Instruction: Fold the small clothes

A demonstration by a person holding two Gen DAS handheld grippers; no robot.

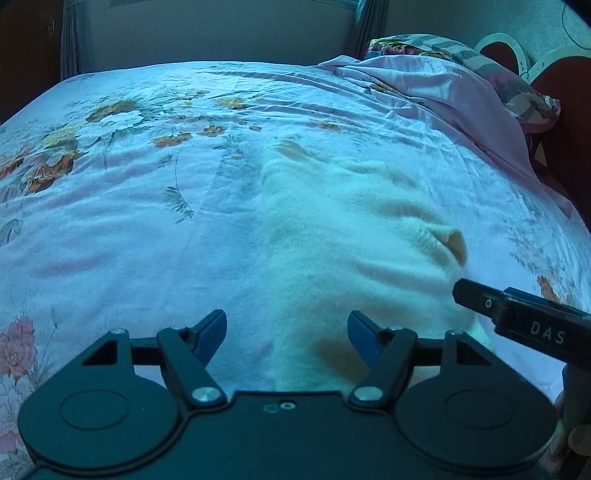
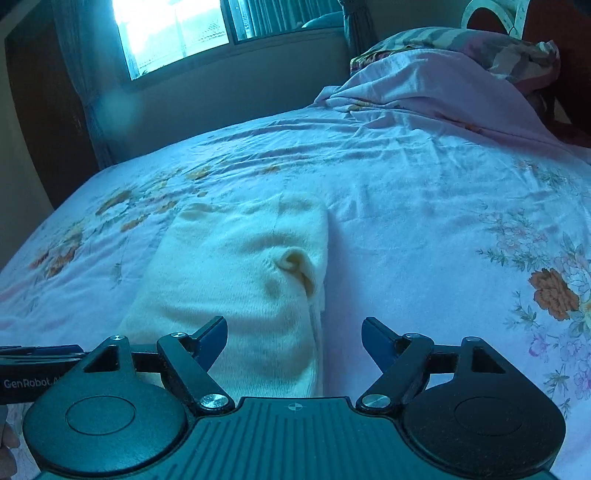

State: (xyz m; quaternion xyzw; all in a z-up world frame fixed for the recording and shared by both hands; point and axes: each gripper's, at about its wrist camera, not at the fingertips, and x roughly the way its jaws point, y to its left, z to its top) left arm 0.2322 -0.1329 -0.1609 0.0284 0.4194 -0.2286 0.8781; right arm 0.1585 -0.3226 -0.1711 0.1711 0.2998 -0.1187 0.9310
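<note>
A small cream knitted garment (image 1: pixel 351 229) lies folded into a long strip on the floral bed sheet (image 1: pixel 129 221). A rolled cuff opening (image 1: pixel 456 245) shows on its right side. My left gripper (image 1: pixel 287 325) hovers open over the near end of the garment, its blue pads apart and nothing pressed between them. In the right wrist view the same garment (image 2: pixel 240 280) lies ahead, with its cuff (image 2: pixel 295 266) near its right edge. My right gripper (image 2: pixel 294 326) is open above that edge. One of the right gripper's fingers (image 1: pixel 476 295) reaches in from the right in the left wrist view.
A bunched pink sheet (image 2: pixel 424 88) and a patterned pillow (image 2: pixel 480 44) lie at the head of the bed on the right. A bright window (image 2: pixel 173 33) with curtains is on the far wall. The left gripper's body (image 2: pixel 33 363) sits at the left edge of the right wrist view.
</note>
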